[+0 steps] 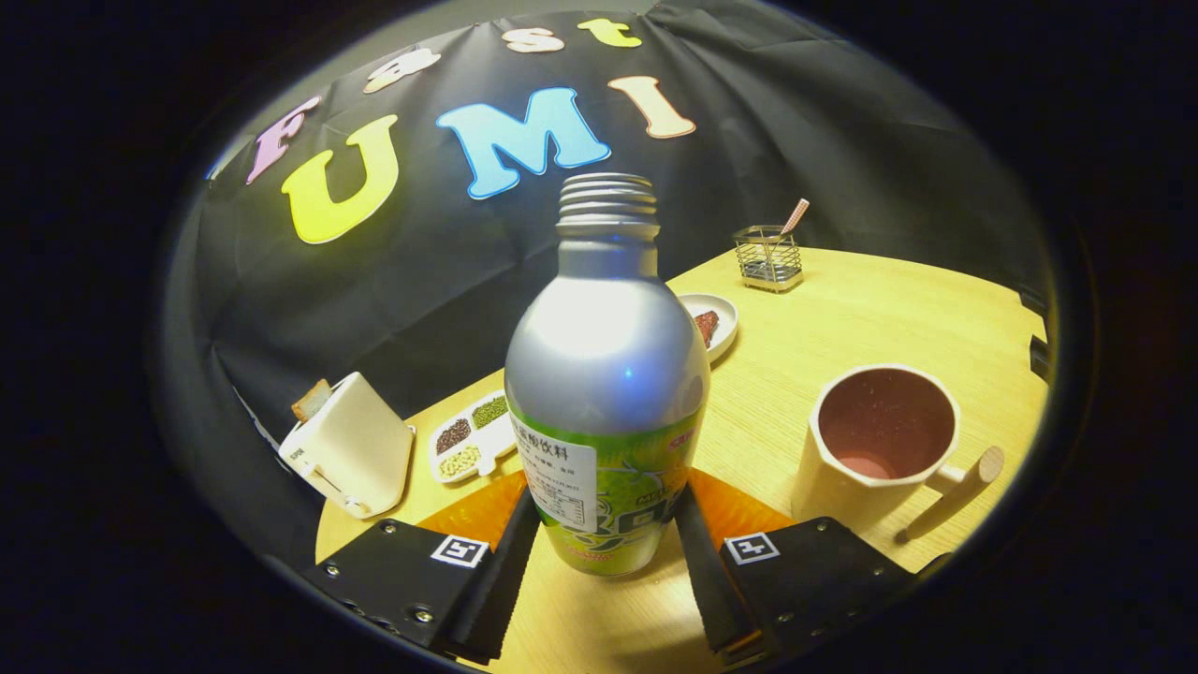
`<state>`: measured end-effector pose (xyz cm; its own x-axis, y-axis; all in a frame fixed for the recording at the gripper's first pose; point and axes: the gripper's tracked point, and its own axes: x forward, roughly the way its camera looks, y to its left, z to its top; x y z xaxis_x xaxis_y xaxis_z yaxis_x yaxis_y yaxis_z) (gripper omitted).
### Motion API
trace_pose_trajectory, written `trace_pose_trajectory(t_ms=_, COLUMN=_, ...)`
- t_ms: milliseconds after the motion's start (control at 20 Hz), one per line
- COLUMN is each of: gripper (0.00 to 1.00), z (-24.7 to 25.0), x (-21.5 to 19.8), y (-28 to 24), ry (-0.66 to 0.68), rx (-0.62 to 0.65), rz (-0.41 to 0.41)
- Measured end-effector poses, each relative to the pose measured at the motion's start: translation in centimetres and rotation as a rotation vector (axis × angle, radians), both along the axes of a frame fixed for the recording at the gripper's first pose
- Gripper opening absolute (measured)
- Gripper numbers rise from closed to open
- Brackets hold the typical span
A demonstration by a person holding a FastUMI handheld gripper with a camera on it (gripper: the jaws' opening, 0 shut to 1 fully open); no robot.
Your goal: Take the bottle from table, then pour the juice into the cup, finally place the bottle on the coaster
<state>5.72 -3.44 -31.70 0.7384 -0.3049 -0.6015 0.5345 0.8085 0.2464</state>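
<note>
A silver bottle with a green label and an uncapped threaded neck stands upright between my fingers. My gripper is shut on the bottle, with both fingers pressing on its lower sides. An orange coaster shows on the table to either side of the bottle's base, just behind it. Whether the bottle rests on the coaster I cannot tell. A cream cup with a wooden handle stands to the right of the bottle, beside my right finger. Its inside is dark pink.
A white toaster with a slice of bread stands left of the bottle, next to a tray of beans. Behind the bottle lie a small plate with food and a wire holder. The wooden table ends at the right.
</note>
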Motion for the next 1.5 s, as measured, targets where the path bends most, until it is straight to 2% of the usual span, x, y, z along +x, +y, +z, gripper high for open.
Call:
trace_pose_trajectory(t_ms=200, gripper=0.77, z=-1.0, x=1.2, y=-0.3, ry=0.025, rx=-0.062, rz=0.012)
trace_pose_trajectory(t_ms=300, gripper=0.77, z=-1.4, x=2.9, y=-0.6, ry=0.043, rx=-0.1, rz=0.032)
trace_pose_trajectory(t_ms=500, gripper=0.77, z=-2.6, x=3.6, y=-0.7, ry=0.095, rx=-0.177, rz=0.082)
trace_pose_trajectory(t_ms=850, gripper=0.78, z=-3.6, x=4.6, y=-0.9, ry=0.102, rx=-0.236, rz=0.12)
trace_pose_trajectory(t_ms=1250, gripper=0.8, z=-4.3, x=4.3, y=-0.5, ry=0.119, rx=-0.229, rz=0.145)
trace_pose_trajectory(t_ms=1450, gripper=0.84, z=-4.7, x=3.8, y=0.0, ry=0.138, rx=-0.229, rz=0.17)
trace_pose_trajectory(t_ms=1500, gripper=0.95, z=-4.6, x=3.7, y=-0.1, ry=0.145, rx=-0.237, rz=0.171)
